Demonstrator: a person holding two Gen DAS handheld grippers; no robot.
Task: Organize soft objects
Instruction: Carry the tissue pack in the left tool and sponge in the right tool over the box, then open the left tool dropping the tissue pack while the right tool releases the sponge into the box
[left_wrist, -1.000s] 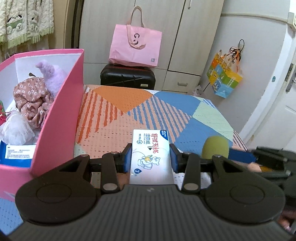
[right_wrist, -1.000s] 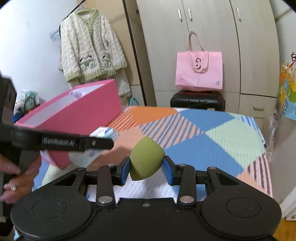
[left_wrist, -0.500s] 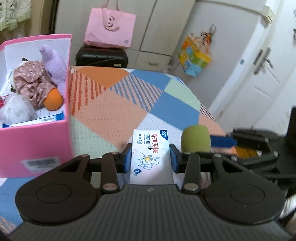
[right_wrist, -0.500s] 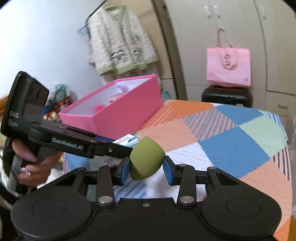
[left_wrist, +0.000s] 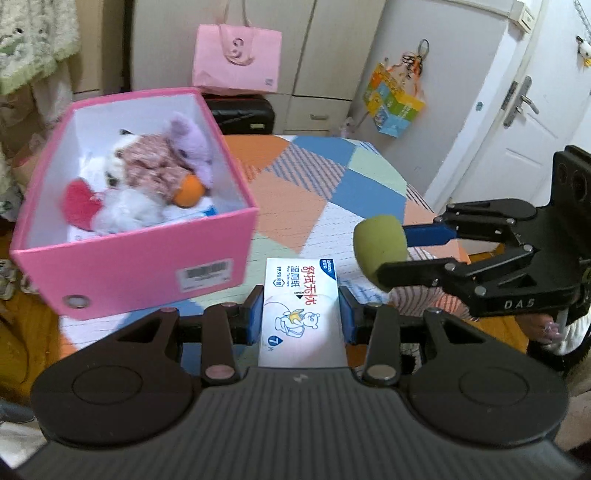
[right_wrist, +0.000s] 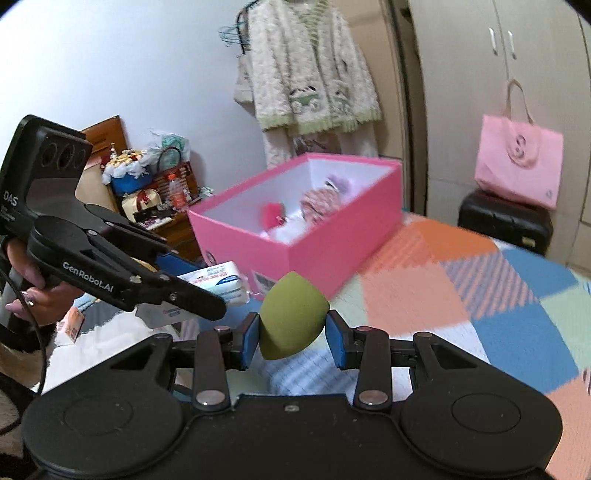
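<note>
My left gripper (left_wrist: 301, 317) is shut on a white tissue pack (left_wrist: 301, 314) printed with a bear and red characters, held above the bed just right of the pink box (left_wrist: 147, 269). The same pack (right_wrist: 214, 282) shows in the right wrist view between the left gripper's fingers. My right gripper (right_wrist: 291, 338) is shut on an olive-green makeup sponge (right_wrist: 291, 321); that sponge (left_wrist: 380, 247) also appears at the right of the left wrist view. Inside the box lie a purple plush (left_wrist: 192, 144), a floral fabric piece (left_wrist: 151, 170), an orange ball (left_wrist: 188, 194), a red item and white fluff.
The patchwork bedspread (left_wrist: 317, 192) stretches behind the box. A pink tote bag (left_wrist: 236, 59) sits on a black suitcase (left_wrist: 243, 114) by the wardrobe. A knit cardigan (right_wrist: 310, 70) hangs on the wall. Clutter on a wooden stand (right_wrist: 147, 192) is left of the box.
Both grippers rose and swung left toward the pink box, so its inside now shows from above. The pack and the sponge stayed gripped.
</note>
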